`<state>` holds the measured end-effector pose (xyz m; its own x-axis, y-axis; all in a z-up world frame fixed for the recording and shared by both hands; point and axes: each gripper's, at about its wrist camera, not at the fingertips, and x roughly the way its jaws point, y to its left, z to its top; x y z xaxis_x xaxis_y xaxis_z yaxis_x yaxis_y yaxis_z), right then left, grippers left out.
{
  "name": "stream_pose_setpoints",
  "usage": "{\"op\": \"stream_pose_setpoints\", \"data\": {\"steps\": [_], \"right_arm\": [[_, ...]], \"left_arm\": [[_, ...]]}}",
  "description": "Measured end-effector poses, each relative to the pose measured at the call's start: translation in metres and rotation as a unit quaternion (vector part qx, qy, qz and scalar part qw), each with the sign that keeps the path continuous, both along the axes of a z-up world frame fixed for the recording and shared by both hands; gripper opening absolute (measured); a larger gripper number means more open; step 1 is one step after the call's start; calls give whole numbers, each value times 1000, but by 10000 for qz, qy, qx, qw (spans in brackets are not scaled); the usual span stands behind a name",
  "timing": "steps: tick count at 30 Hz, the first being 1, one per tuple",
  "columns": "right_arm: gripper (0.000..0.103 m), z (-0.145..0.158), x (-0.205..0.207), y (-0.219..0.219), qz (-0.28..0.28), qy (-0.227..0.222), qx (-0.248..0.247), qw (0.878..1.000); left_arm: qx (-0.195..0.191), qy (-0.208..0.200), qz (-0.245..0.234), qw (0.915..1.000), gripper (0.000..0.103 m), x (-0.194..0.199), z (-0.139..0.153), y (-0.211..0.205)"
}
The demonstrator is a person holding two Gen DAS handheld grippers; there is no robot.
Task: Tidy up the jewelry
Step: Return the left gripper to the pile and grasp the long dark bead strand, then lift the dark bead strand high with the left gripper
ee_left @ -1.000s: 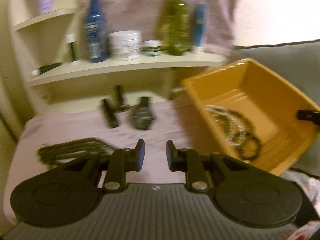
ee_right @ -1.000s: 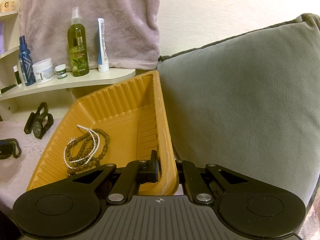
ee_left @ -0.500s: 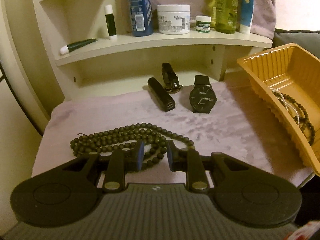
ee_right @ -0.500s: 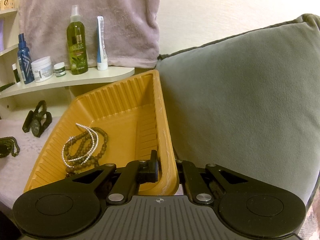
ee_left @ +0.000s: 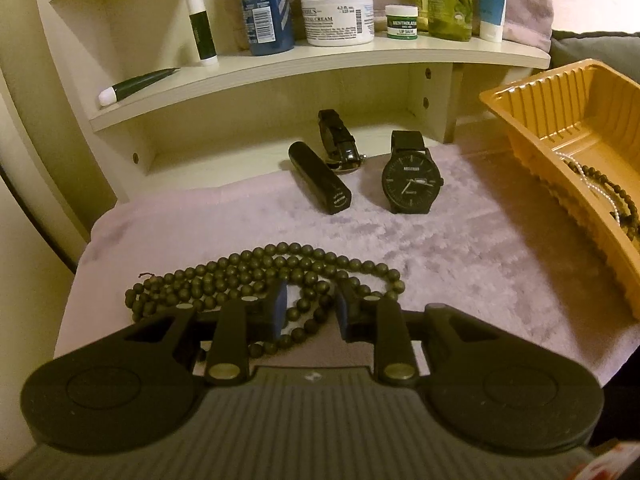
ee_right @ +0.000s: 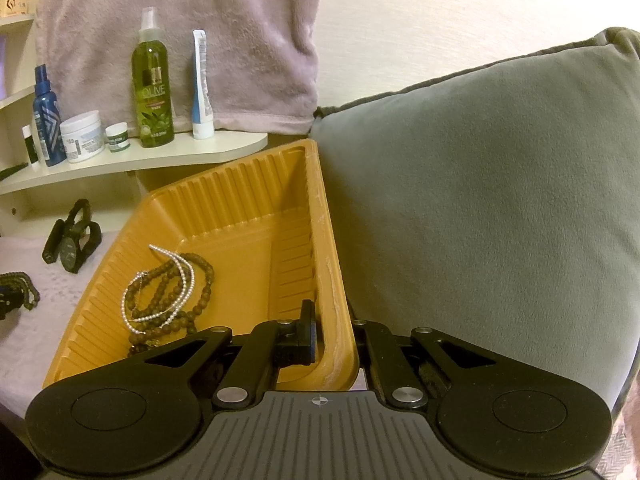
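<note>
A long dark bead necklace [ee_left: 256, 276] lies coiled on the mauve cloth [ee_left: 460, 264]. My left gripper [ee_left: 311, 308] is low over it, open, with bead strands lying between the blue pads [ee_left: 279, 310], which do not press them. A black watch [ee_left: 412, 182], a black tube [ee_left: 320, 178] and another dark strap [ee_left: 338, 142] lie farther back. The orange ribbed tray [ee_right: 248, 192] holds a brown bead bracelet and a pearl strand [ee_right: 168, 284]. My right gripper [ee_right: 334, 336] is shut on the tray's near right rim, one finger inside and the other hidden outside.
A cream shelf [ee_left: 320, 60] behind the cloth carries bottles, a cream jar [ee_left: 338, 14] and tubes. A grey cushion [ee_right: 480, 200] presses against the tray's right side. A mauve towel [ee_right: 180, 40] hangs on the wall. The tray [ee_left: 532, 120] sits at the cloth's right edge.
The left gripper swung left away from the tray and sank onto the bead necklace, so strands now lie between its fingers. The right gripper kept its hold on the tray rim.
</note>
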<state>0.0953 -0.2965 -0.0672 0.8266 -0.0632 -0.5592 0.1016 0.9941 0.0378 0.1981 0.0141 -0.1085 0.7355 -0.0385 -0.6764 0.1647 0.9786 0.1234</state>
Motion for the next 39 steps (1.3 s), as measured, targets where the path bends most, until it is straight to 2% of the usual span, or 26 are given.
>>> {"op": "stream_pose_setpoints", "data": {"steps": [2,4,5,6,13,18,26,39], "right_arm": [[5,0,0,0,-4,2,2,10000],[5,0,0,0,-1,0,0,10000],[5,0,0,1,-3,2,1,10000],[5,0,0,1,-2,-1,2,10000],[5,0,-2,1,18,-42,16,10000],[5,2,-6,2,25,-76,34,10000],[5,5,-8,3,40,-127,72,9999],[5,5,-7,2,52,-150,105,9998]], "left_arm": [[29,11,-5,10000,22,0,0,0],[-19,53,-10,10000,15,0,2,0],[-28,55,-10,10000,8,0,3,0],[4,35,12,10000,6,-1,4,-1],[-165,-159,11,9997,6,-13,24,5],[-262,-507,-34,9984,6,-19,56,8],[-409,-814,-158,9957,6,-19,100,6],[-537,-940,-281,9937,6,-19,124,0]]}}
